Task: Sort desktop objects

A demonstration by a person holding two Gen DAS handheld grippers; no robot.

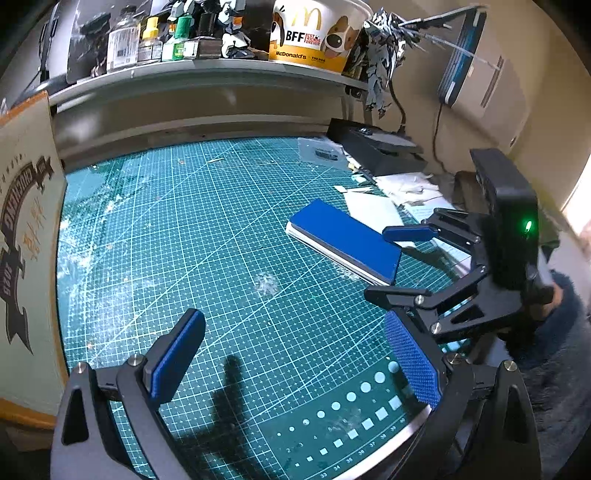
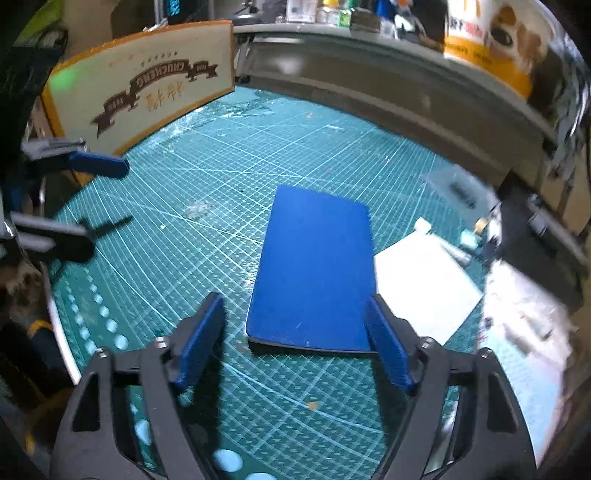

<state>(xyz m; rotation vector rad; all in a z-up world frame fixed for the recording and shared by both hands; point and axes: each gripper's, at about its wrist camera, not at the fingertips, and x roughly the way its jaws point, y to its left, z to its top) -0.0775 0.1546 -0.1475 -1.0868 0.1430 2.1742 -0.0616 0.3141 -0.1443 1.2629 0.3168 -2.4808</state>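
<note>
A flat blue rectangular block (image 1: 343,240) with a white underside lies on the green cutting mat (image 1: 207,236). In the right wrist view the block (image 2: 314,269) lies straight ahead, its near end between the tips of my open right gripper (image 2: 295,339). In the left wrist view the right gripper (image 1: 395,264) stands open at the block's right end. My left gripper (image 1: 295,354) is open and empty above the mat's front part; it shows at the left edge of the right wrist view (image 2: 96,203).
A cream and orange box (image 1: 26,251) stands at the mat's left edge. A white card (image 2: 424,284) and loose papers (image 1: 410,188) lie right of the block. A black box (image 1: 376,147) sits at the back right. A shelf (image 1: 207,70) with bottles and a McDonald's bucket (image 1: 314,33) runs along the back.
</note>
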